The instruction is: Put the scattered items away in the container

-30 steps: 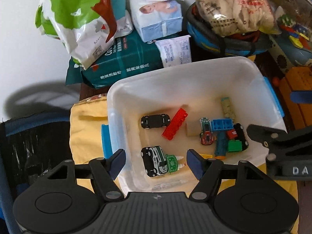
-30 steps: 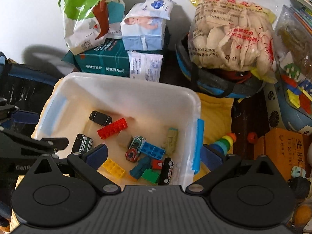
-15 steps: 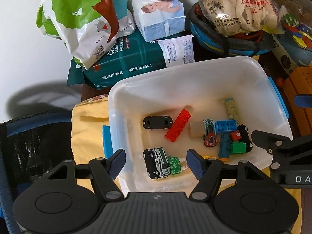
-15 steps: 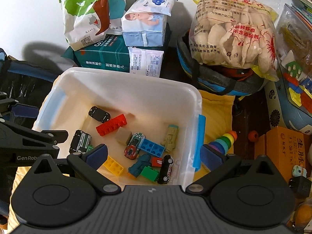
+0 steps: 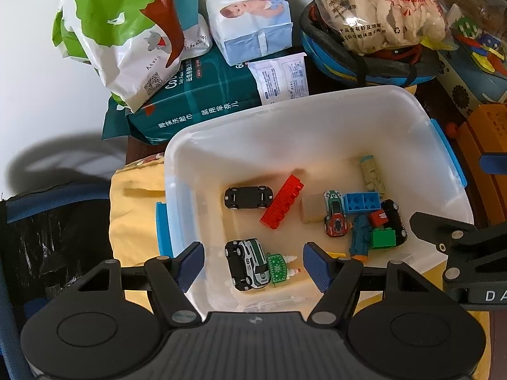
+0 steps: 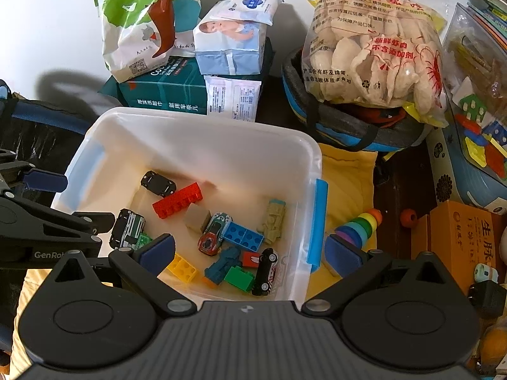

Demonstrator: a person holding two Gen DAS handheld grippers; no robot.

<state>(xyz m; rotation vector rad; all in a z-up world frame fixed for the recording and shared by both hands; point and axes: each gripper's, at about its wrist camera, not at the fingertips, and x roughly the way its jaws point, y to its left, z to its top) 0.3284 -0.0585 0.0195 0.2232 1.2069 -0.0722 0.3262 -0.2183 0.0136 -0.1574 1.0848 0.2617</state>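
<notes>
The white container (image 6: 221,145) sits on a yellow cloth (image 6: 348,177), already holding toy cars and bricks, like the red brick (image 6: 177,200) beside the black car (image 6: 157,183) and a blue brick (image 6: 243,236) near the middle. Just outside its right wall there's a rainbow stacking toy (image 6: 359,226) lying on the cloth. Both the left gripper (image 5: 253,266) and right gripper (image 6: 250,250) hover over the near edge, spread wide, holding nothing.

left gripper (image 5: 253,263): pulled back a little, container (image 5: 294,117) sits lower in its view | right gripper (image 6: 248,250): also drawn back and up, container lower in view, more of rainbow stacking toy (image 6: 358,225) exposed | toys: unmoved
</notes>
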